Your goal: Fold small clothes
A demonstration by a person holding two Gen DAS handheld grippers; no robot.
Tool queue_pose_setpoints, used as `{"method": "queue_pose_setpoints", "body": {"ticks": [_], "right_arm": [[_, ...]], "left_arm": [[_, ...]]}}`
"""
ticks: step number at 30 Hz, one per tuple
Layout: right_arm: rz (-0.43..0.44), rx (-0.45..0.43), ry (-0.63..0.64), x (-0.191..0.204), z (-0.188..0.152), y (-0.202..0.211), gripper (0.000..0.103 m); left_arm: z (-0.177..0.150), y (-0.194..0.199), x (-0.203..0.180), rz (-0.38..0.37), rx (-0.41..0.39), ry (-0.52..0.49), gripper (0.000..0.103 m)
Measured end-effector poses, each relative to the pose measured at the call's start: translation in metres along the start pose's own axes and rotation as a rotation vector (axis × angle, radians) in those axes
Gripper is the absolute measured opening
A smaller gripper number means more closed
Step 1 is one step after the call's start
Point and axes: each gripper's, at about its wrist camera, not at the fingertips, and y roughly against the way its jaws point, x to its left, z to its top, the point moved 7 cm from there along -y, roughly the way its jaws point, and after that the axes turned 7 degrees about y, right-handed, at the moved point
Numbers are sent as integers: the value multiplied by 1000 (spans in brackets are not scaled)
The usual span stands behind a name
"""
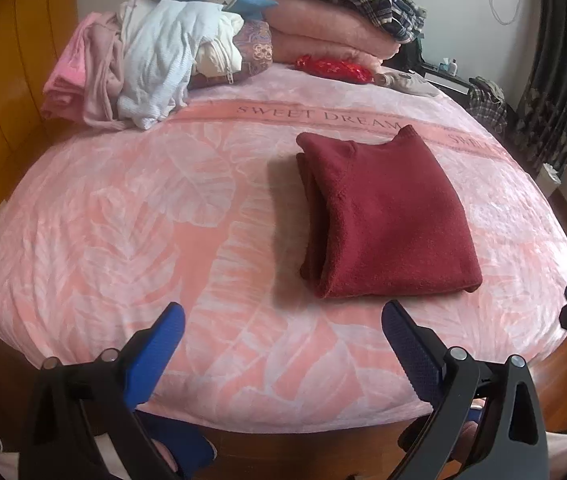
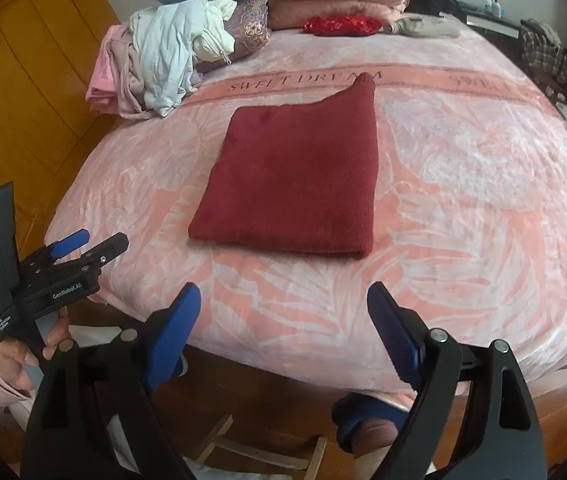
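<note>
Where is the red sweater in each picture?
Left wrist view: the red sweater lies folded right of the middle, beyond the open left gripper.
Right wrist view: the red sweater lies at the middle, beyond the open right gripper.
Shared landmark: the "SWEET DREAM" stripe on the pink blanket runs just behind the sweater's far edge in both.

Dark red sweater (image 1: pixel 387 216): thick fleecy knit, matt, nubbly surface. Pink bedspread (image 1: pixel 123 220): soft plush cloth, faint sheen, pale leaf print. White garment (image 1: pixel 163 60) in heap: thin crinkled cloth. Folded pink blankets (image 1: pixel 323 32): fuzzy, matt. Red pouch (image 1: pixel 335 67): shiny, glittery cloth. Wardrobe (image 2: pixel 31 80): glossy varnished wood. Left tool (image 1: pixel 283 320): matt black plastic frame, blue textured rubbery pads (image 1: pixel 411 344), bright metal pins.
</note>
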Motion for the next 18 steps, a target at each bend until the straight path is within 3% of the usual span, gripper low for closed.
{"method": "queue_pose_setpoints", "body": {"ticks": [18], "right_arm": [[6,-9,-26,0,1,-6,85]], "left_arm": [[-1,11,-7,8,-54,-35,99]]}}
